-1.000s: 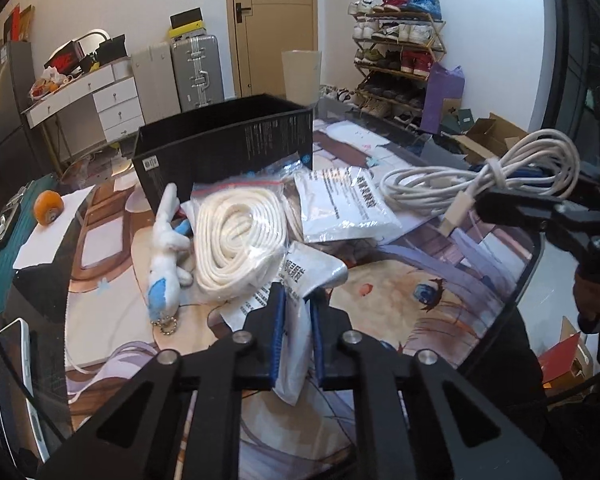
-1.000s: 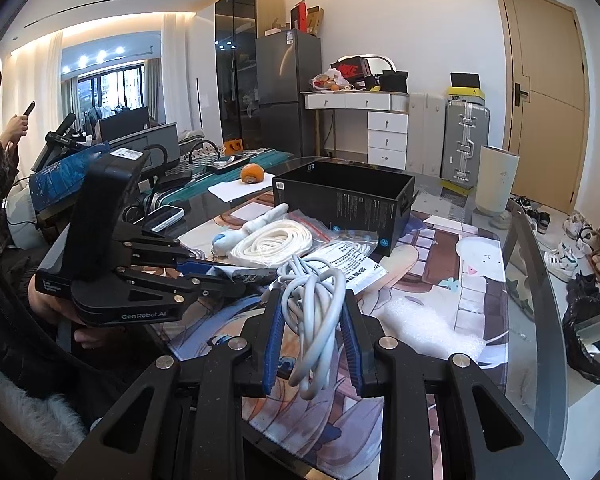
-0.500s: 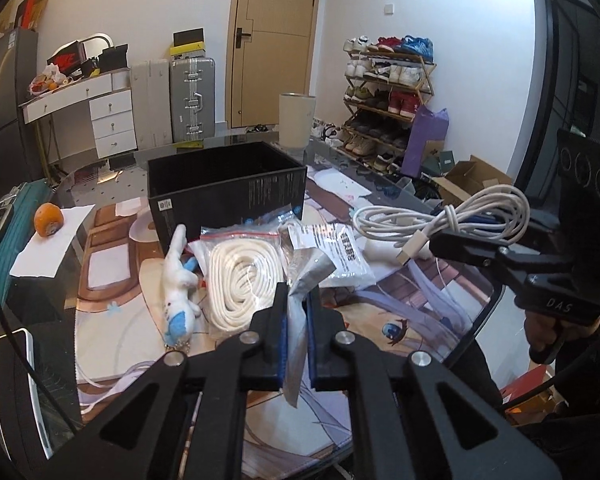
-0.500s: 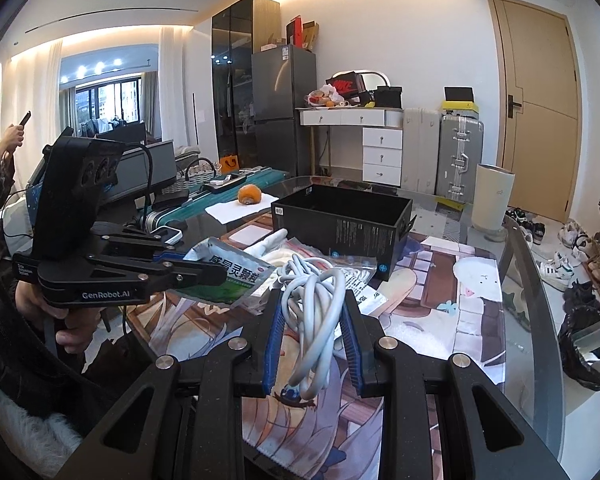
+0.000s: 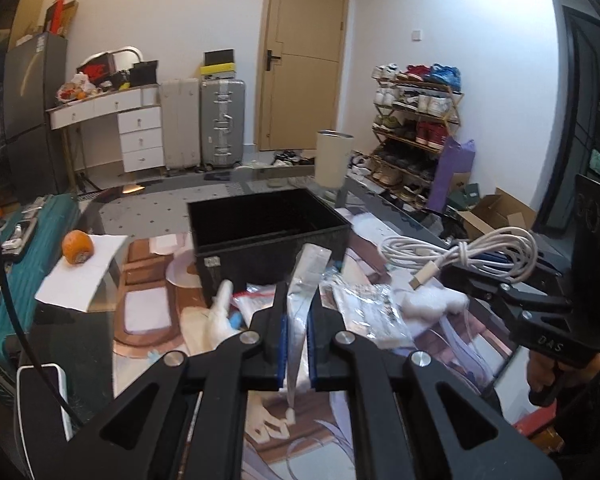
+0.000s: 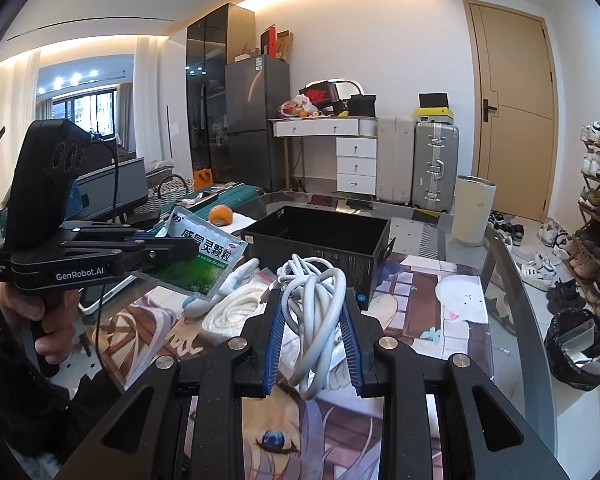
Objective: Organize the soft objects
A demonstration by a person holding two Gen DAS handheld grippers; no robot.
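My left gripper (image 5: 296, 316) is shut on a green-and-white medicine sachet (image 5: 306, 276), lifted off the table and seen edge-on in front of the open black box (image 5: 268, 236). The right wrist view shows that sachet (image 6: 204, 258) held flat in the left gripper (image 6: 180, 250), left of the box (image 6: 320, 240). My right gripper (image 6: 314, 320) is shut on a coiled white cable (image 6: 316, 304), which hangs above the table right of the box. The cable (image 5: 472, 248) and right gripper (image 5: 460, 270) also show in the left wrist view. A bagged white rope coil (image 6: 230, 306) and a white plush toy (image 6: 224, 286) lie below.
A second sachet (image 5: 364, 304) and white bubble wrap (image 5: 432, 300) lie on the printed mat. An orange (image 5: 77, 247) sits on white paper at the left. A phone (image 5: 40, 392) lies near the table's left edge. A black bin bag (image 6: 580, 348) stands beyond the glass table's right edge.
My left gripper has risen with the sachet, lifting it off the table and turning it edge-on. The right gripper has also moved up with the cable still in it.
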